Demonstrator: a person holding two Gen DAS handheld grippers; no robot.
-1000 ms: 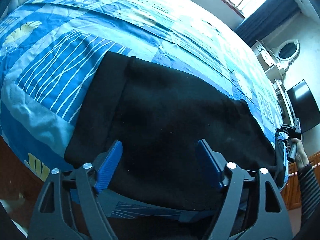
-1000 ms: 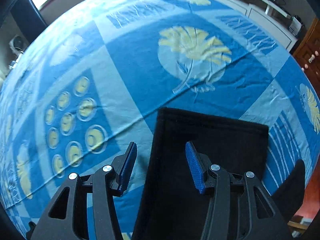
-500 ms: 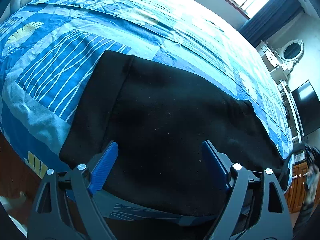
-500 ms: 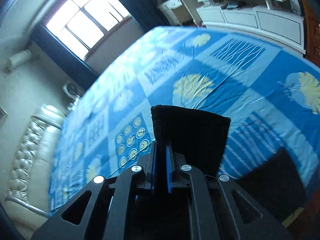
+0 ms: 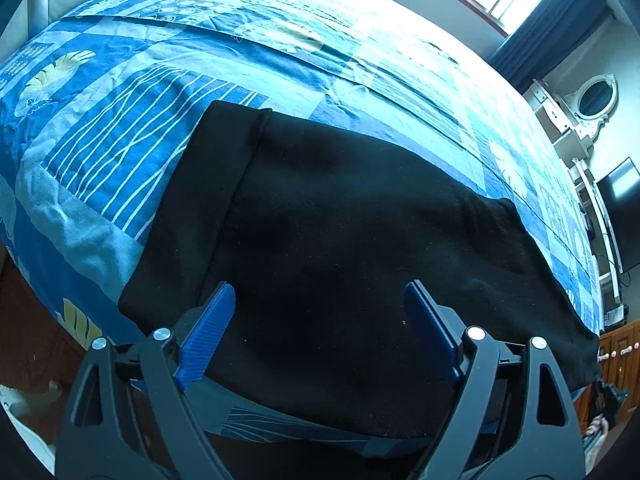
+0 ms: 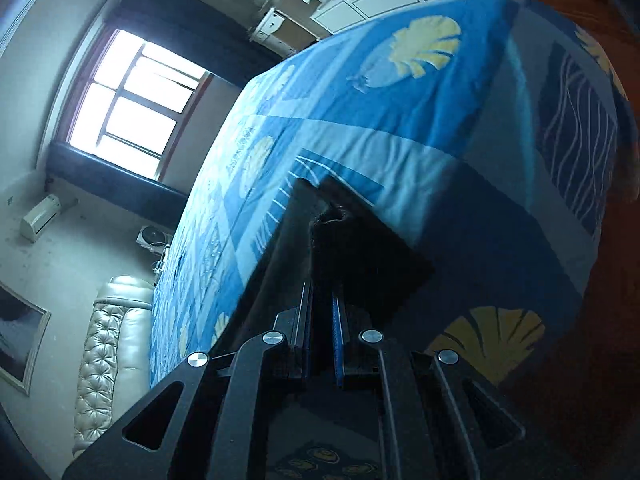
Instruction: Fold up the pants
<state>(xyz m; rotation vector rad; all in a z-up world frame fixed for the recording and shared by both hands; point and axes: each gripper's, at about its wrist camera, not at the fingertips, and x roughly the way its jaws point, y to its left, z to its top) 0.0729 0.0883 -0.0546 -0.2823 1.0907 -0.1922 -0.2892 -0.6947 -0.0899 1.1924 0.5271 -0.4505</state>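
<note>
Black fabric, the pants (image 5: 340, 248), lay spread flat along the near edge of the bed (image 5: 280, 60), on a blue patterned bedspread, with one folded end toward the left corner of that edge. This flat, edge-aligned placement appeared intended to let both grippers reach the garment from the bedside. The left gripper (image 5: 316, 336) hovered over the near portion of the pants with its fingers (image 5: 208, 328) spread wide and nothing pinched between them; it was judged to be positioned to pin or take the cloth once the fold came across. The right gripper (image 6: 322, 332) had its fingers pressed together on a bunched end of the pants (image 6: 360, 264), which rose from the fingers, lifted clear of the bedspread, consistent with carrying that end over for a fold. Compared with the earlier frames, the right fingers, previously apart above the flat cloth, had closed on it, and the right view had rolled and swung from the bed top to the bedside and window. The left fingers had opened slightly wider, and the left view had barely changed.
</note>
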